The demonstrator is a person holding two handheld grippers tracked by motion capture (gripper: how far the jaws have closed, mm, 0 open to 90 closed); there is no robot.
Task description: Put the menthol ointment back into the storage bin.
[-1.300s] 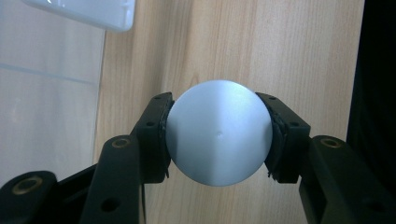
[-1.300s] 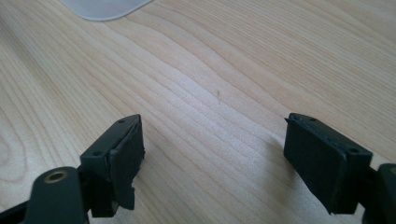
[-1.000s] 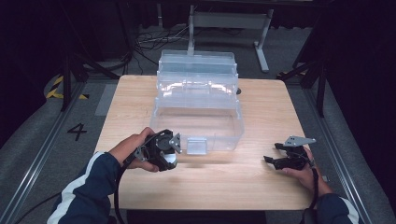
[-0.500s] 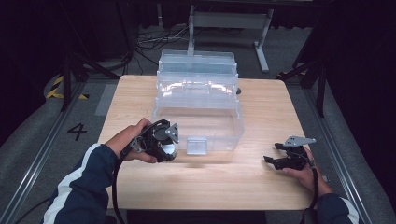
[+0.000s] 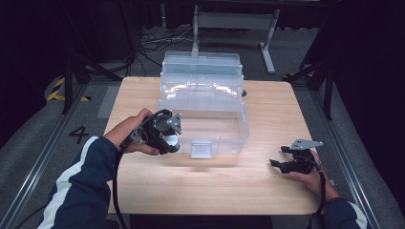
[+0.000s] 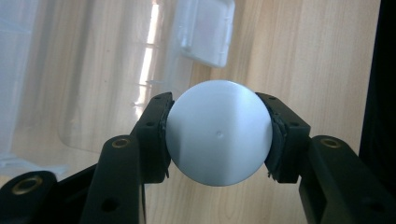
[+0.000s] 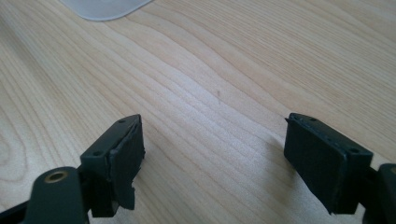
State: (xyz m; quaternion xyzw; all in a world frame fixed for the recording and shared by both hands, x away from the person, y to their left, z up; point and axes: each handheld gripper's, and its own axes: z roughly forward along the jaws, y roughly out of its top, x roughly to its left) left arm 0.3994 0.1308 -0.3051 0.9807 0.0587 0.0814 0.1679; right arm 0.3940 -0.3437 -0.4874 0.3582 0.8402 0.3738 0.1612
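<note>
From the high view, the left tongs (image 5: 173, 141) hold a round white ball (image 5: 172, 143) just beside the front left corner of the clear box (image 5: 205, 95). A second ago the hand was lower and closer to the person. Now it has come up and moved nearer the box. That likely means the ball is on its way into the open bottom part of the box. The box stands in the middle of the wooden tabletop (image 5: 267, 109), with its see-through trays stepped up at the back. The right tongs (image 5: 279, 157) rest near the right edge of the tabletop, well apart from the box, and have not moved.

In the left gripper view, the ball (image 6: 218, 132) sits tight between the two black jaws, with a pad pressing on each side. Behind it are the box wall and its white latch (image 6: 208, 30).

In the right gripper view, the right tongs (image 7: 212, 161) stand wide with nothing between them. Bare wood lies under them.
</note>
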